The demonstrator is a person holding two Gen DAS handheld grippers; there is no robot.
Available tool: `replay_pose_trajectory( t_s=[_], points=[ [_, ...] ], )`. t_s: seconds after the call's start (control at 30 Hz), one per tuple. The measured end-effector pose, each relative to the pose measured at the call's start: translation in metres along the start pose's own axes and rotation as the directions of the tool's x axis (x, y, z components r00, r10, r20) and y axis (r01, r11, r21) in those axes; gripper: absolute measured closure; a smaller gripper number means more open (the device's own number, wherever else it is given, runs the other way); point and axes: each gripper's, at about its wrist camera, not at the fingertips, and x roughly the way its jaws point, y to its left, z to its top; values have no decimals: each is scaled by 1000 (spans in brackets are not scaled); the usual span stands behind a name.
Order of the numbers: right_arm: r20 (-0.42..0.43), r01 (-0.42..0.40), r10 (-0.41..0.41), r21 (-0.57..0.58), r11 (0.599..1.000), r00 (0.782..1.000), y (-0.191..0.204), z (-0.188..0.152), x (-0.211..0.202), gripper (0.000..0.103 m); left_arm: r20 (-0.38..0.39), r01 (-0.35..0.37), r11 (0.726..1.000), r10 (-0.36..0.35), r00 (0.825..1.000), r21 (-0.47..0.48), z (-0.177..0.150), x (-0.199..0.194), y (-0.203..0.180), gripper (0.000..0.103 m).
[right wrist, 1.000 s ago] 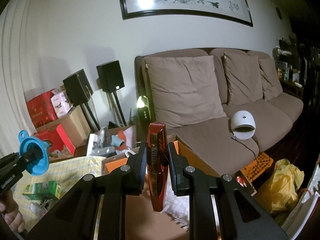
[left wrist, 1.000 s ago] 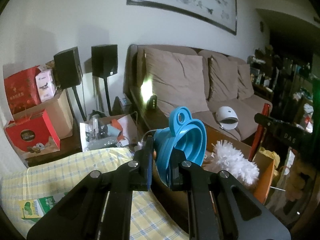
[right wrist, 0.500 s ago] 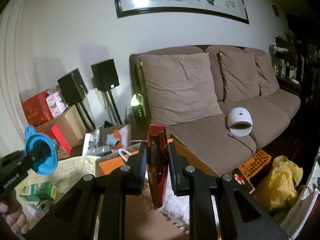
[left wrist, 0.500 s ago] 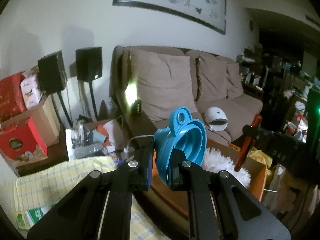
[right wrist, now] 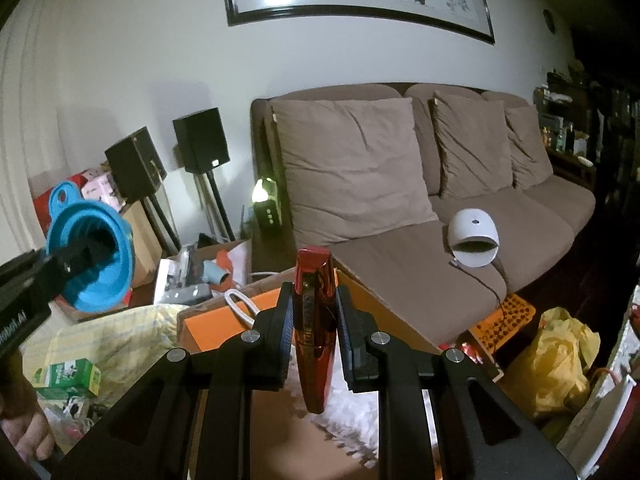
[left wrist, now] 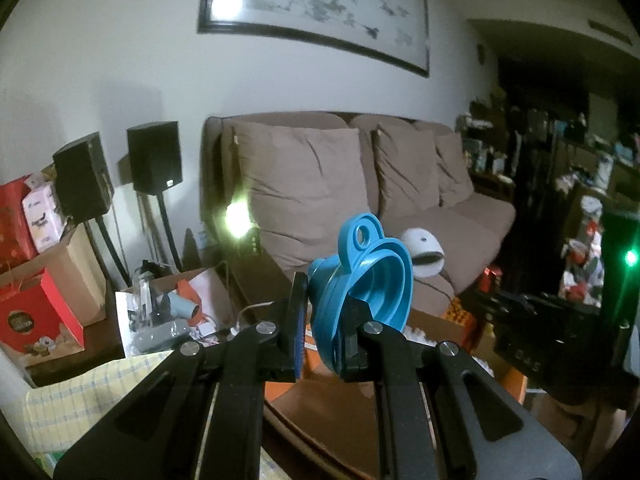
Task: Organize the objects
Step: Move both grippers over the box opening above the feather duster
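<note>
Left tool (left wrist: 323, 328) clamped on the blue funnel (left wrist: 362, 292): one finger inside the wide mouth, the other against the outer wall, so the pads pinch the funnel's wall. Funnel held in the air, tilted, hang-loop pointing up, mouth facing right toward the sofa (left wrist: 400, 200). From the right wrist view the same funnel (right wrist: 90, 256) shows at far left, mouth toward the camera, with the left tool's finger reaching into it; a bit of the person's hand (right wrist: 24, 432) is visible at the bottom left corner.

Right tool (right wrist: 312, 336) clamped on a red mascara tube (right wrist: 314, 328). Tube upright between the pads, top sticking well above the fingers, tapered end hanging below them. It hangs over the open cardboard box (right wrist: 380, 300) with orange inner flaps; something white and fluffy (right wrist: 352, 416) lies in the box right under the tube's tip. White cable (right wrist: 240, 304) lies over the box's far left edge.

Surroundings: a white domed device (right wrist: 474, 240) sits on the sofa seat, cord trailing off the front edge. Two black speakers (right wrist: 202, 146) on stands left of the sofa, red boxes (left wrist: 36, 320) stacked further left. Yellow checked cloth (right wrist: 116, 340) left of the box, green carton (right wrist: 74, 376) lying on it. Yellow bag (right wrist: 560, 364) on the floor at right. Left view is motion-blurred; the right tool appears there only as a dark shape at the right edge, details unreadable.
</note>
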Motion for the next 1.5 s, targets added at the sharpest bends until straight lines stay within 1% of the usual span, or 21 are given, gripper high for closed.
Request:
replay_pose_trajectory(
  t_s=[0.07, 0.17, 0.23, 0.4, 0.5, 0.57, 0.7, 0.77, 0.87, 0.93, 1.0, 1.07, 1.27, 1.5],
  points=[
    [-4, 10, -10, 3, 1000, 1000, -4, 0, 1, 84, 1, 4, 1000, -4, 1000, -1, 0, 3, 0, 92],
    [-8, 25, -25, 21, 999, 1000, -12, -1, 2, 84, -5, 33, 999, -33, 999, -20, 1, 9, 3, 92],
    [-10, 30, -29, 28, 999, 1000, -15, -1, 2, 84, -1, 36, 999, -36, 999, -25, 0, 12, 4, 92],
    [-12, 24, -24, 14, 1000, 1000, -10, -1, 4, 84, -22, 31, 999, -32, 999, -35, -6, 20, 9, 92],
    [-22, 19, -19, 4, 1000, 1000, -8, -3, 6, 84, -41, 41, 998, -43, 998, -41, -3, 25, 10, 92],
    [-30, 21, -21, 2, 1000, 999, -7, -4, 9, 84, -38, 50, 998, -52, 998, -35, 2, 25, 8, 92],
    [-31, 26, -26, 3, 1000, 999, -8, -5, 9, 84, -6, 42, 999, -42, 999, 18, 10, 26, -3, 92],
    [-29, 24, -24, 4, 1000, 999, -7, -5, 9, 84, -7, 43, 999, -42, 999, 27, 10, 28, -5, 92],
    [-32, 26, -26, -1, 1000, 999, -7, -5, 8, 84, -11, 37, 999, -37, 999, -7, 3, 32, 1, 92],
    [-31, 26, -26, 0, 1000, 999, -8, -5, 8, 84, -32, 33, 999, -33, 999, 19, 2, 37, 0, 92],
    [-34, 28, -28, -1, 1000, 999, -7, -5, 8, 84, -28, 22, 1000, -22, 999, 1, 0, 38, 5, 92],
    [-37, 29, -29, 0, 1000, 999, -6, -5, 10, 84, -36, 26, 1000, -25, 999, 4, 0, 39, 7, 92],
    [-57, 26, -27, -7, 1000, 998, -4, -8, 17, 84, -40, 6, 1000, -7, 999, -16, -1, 43, 17, 92],
    [-62, 13, -14, -17, 1000, 998, 2, -10, 19, 84, -70, 29, 999, -30, 997, -17, -2, 48, 18, 92]
  ],
)
